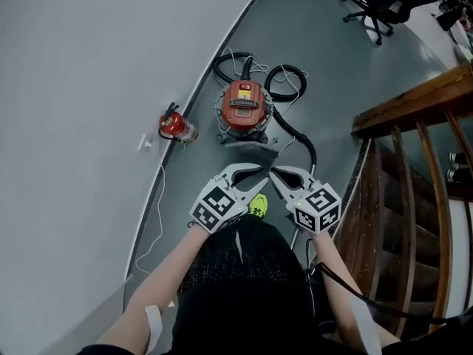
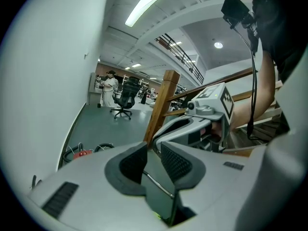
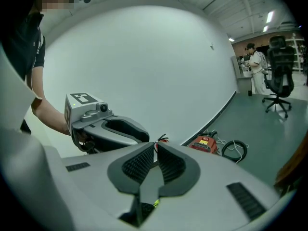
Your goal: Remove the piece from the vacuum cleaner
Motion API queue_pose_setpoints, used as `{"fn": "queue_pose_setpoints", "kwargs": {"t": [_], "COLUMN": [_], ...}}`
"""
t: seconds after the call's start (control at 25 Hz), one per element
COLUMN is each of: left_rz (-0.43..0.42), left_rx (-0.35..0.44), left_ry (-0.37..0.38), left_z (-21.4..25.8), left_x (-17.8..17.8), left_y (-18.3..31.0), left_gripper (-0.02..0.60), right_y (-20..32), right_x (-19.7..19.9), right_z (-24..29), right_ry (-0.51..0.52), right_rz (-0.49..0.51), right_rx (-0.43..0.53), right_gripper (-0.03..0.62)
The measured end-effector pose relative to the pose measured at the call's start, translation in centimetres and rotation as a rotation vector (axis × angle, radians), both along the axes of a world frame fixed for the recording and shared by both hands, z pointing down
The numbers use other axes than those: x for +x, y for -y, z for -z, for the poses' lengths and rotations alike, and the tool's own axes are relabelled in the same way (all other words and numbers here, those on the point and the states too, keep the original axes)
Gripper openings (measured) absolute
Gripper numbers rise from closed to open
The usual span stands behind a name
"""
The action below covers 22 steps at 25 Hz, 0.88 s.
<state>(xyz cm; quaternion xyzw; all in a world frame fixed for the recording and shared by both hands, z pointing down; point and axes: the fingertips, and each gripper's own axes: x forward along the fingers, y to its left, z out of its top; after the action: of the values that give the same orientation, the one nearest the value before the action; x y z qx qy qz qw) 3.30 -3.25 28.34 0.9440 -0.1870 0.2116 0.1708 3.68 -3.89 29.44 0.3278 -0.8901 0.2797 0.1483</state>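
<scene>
The vacuum cleaner (image 1: 244,108), a red canister, stands on the grey floor hard against the curved white wall, at 12 o'clock from the person and well apart from both claws. Its black hose (image 1: 298,134) loops behind it at 1 o'clock, then trails along the floor toward 5 o'clock. Thin white cord lies tangled among the loops. A grey flat thing (image 1: 251,151) lies at the canister's 6 o'clock edge; what it is cannot be told, and which piece is to come off is not clear from here.

At 9 o'clock from the canister a red fire extinguisher (image 1: 176,126) stands by the wall. A wooden railing (image 1: 414,102) runs at 3 o'clock and an office chair (image 1: 378,4) sits far off at 1 o'clock.

The left claw (image 1: 255,176) is held in the air with its jaws a little spread and nothing between them. The right claw (image 1: 279,177), just beside it, has its jaws pressed together on nothing. Nothing is gripped, so the removal looks not yet begun.

The likely trouble is that a pull on the piece drags or tips the canister if the other claw does not brace it. The tangled cord could also snag, and a swing toward 9 o'clock could knock the extinguisher
</scene>
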Motion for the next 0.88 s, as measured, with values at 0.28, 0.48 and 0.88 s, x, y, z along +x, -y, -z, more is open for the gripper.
{"fn": "queue_pose_setpoints", "kwargs": {"t": [0.28, 0.48, 0.88], "left_rz": [-0.001, 0.013, 0.010], "left_rx": [-0.020, -0.031, -0.019], "left_ry": [0.015, 0.013, 0.042], "left_z": [-3.2, -5.6, -10.2], "left_x": [-0.4, -0.8, -2.0], "left_y": [0.3, 1.1, 2.1], "left_gripper": [0.118, 0.126, 0.138], "right_y": [0.2, 0.9, 2.0], "right_x": [0.0, 0.1, -0.9], "right_z": [-3.3, -6.1, -11.2], "right_ry": [-0.040, -0.064, -0.138], "right_rz": [0.007, 0.011, 0.031], "right_rx": [-0.016, -0.032, -0.018], "right_gripper": [0.040, 0.095, 0.120]}}
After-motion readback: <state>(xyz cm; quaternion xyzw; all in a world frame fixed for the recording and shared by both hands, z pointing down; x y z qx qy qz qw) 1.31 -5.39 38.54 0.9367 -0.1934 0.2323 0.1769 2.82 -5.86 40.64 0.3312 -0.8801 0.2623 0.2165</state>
